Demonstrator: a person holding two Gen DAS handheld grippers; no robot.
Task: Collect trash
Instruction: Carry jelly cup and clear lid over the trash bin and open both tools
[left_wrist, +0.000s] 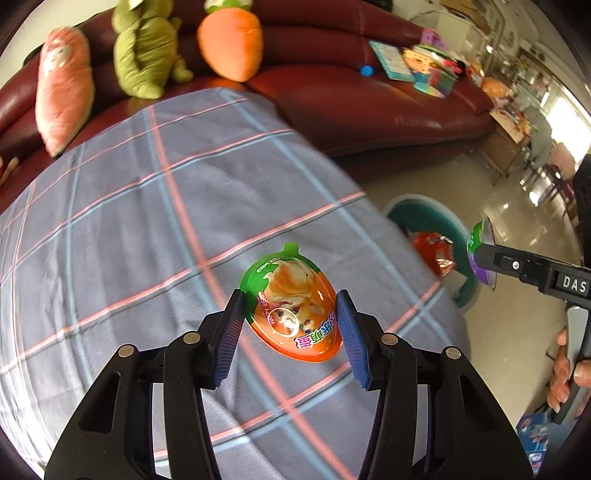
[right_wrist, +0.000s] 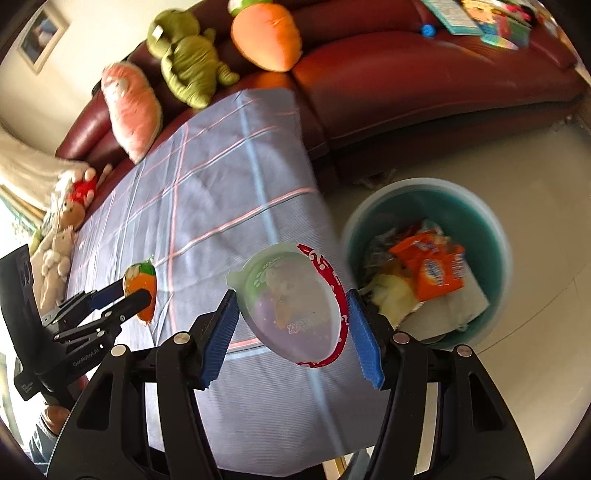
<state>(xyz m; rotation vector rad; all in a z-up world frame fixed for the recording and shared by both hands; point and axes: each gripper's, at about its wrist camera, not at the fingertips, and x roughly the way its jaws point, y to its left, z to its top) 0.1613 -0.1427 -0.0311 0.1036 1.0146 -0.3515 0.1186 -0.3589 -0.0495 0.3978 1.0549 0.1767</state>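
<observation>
My left gripper is shut on an orange and green egg-shaped plastic shell, held over the plaid tablecloth. It also shows in the right wrist view. My right gripper is shut on a purple and green egg shell with a red-rimmed piece, held above the table's right edge. The same shell shows in the left wrist view. A teal trash bin stands on the floor right of the table, holding an orange snack bag and paper.
A dark red sofa runs behind the table with plush toys: a carrot, a green figure, a pink pillow. Books lie on the sofa's right part. More soft toys sit at the table's left end.
</observation>
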